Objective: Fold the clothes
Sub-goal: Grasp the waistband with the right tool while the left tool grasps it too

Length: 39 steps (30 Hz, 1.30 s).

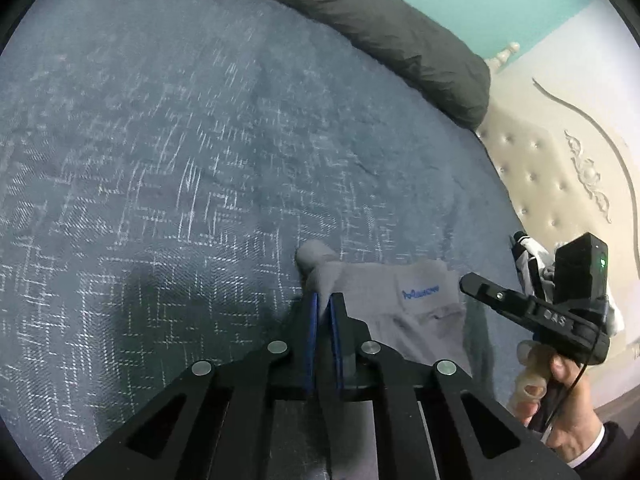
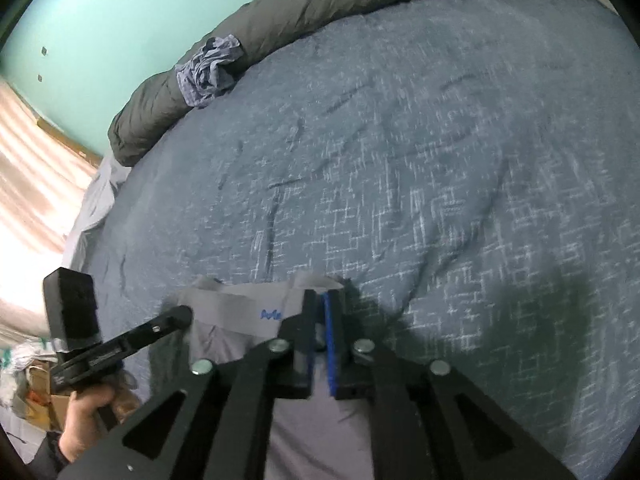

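Two grippers meet one grey garment point(image 1: 404, 304) lying on the blue bedspread point(image 1: 180, 140). The left gripper point(image 1: 323, 300) is pinched on the garment's bunched corner, cloth poking out beyond its blue pads. The right gripper point(image 2: 319, 300) has its jaws narrowly parted at the opposite corner, the waistband between them; whether they press it is unclear.

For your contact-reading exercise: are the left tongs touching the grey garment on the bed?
Touching. The left wrist view shows the left tongs nearly shut, with a fold of the grey garment pinched between them.
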Motion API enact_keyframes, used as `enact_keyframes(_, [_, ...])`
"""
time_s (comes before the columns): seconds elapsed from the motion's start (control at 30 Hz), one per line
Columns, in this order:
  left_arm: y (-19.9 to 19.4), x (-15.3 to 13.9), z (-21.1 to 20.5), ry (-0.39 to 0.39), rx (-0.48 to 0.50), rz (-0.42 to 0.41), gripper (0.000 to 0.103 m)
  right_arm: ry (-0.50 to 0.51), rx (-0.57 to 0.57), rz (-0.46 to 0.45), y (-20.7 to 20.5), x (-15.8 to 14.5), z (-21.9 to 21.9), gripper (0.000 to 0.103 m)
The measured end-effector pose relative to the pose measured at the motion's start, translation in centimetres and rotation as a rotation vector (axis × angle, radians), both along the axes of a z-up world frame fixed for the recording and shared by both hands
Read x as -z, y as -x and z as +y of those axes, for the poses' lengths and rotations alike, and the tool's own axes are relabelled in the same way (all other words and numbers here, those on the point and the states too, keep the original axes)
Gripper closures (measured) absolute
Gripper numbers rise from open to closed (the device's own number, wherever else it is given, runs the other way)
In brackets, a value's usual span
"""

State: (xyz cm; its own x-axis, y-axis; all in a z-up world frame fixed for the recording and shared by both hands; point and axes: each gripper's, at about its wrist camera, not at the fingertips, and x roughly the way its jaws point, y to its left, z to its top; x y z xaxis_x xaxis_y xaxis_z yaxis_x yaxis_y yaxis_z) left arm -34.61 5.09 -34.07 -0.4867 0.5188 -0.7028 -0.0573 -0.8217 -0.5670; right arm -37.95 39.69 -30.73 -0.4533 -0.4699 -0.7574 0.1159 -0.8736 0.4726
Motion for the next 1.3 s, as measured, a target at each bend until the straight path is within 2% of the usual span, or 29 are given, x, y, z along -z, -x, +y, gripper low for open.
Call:
enact_keyframes(0.07, [0.1,0.1,-0.3,-0.014,-0.014,-0.008,0.089,-0.038,-0.031,0.010,-0.1,0.0,-0.7,0.072])
enact_keyframes(0.17, [0.0,-0.1,-0.5,-0.010,-0.033,-0.003,0.088,-0.066,-0.056,0.024,0.0,0.0,-1.4,0.072])
enact_keyframes(0.23, [-0.3,-0.4,-0.4,0.000,-0.037,0.012,0.088,-0.079,-0.045,0.031,0.2,0.2,-1.4,0.083])
enact_keyframes(0.27, [-0.2,-0.4,-0.3,0.004,-0.036,0.017,0.089,-0.076,-0.045,0.031,0.2,0.3,-1.3,0.095])
enact_keyframes(0.3, [-0.1,-0.5,-0.3,0.007,-0.036,0.021,0.089,-0.074,-0.045,0.032,0.3,0.5,-1.3,0.098])
enact_keyframes(0.53, [0.7,-0.9,-0.1,0.022,-0.016,0.035,0.096,-0.093,-0.029,0.075,-0.4,0.1,-0.8,0.100])
enact_keyframes(0.7, [1.2,-0.8,-0.5,0.004,-0.032,0.024,0.096,-0.085,-0.026,0.099,-0.4,-0.4,-0.6,0.100])
enact_keyframes(0.8, [1.8,-0.2,-0.9,-0.015,-0.050,-0.009,0.096,-0.085,-0.056,0.081,-0.2,-0.3,-1.3,0.100])
enact_keyframes(0.9, [2.5,0.2,0.0,0.018,0.010,-0.036,0.096,-0.103,-0.056,0.057,-0.3,0.1,-1.5,0.100])
enact_keyframes(1.03, [2.9,-0.5,0.4,0.049,0.049,-0.028,0.094,-0.030,-0.002,0.040,-0.1,0.5,-0.4,0.099])
enact_keyframes(1.1, [3.0,-0.7,0.2,0.039,0.047,-0.028,0.094,0.012,0.008,0.025,-0.1,0.7,0.0,0.097])
enact_keyframes(1.23, [2.9,-0.3,-0.5,0.021,0.040,-0.029,0.094,0.027,0.002,0.021,-0.2,0.9,-0.1,0.095])
enact_keyframes(1.3, [2.8,-0.1,-0.7,-0.003,0.035,-0.035,0.094,0.042,0.003,0.019,-0.2,0.8,-0.1,0.086])
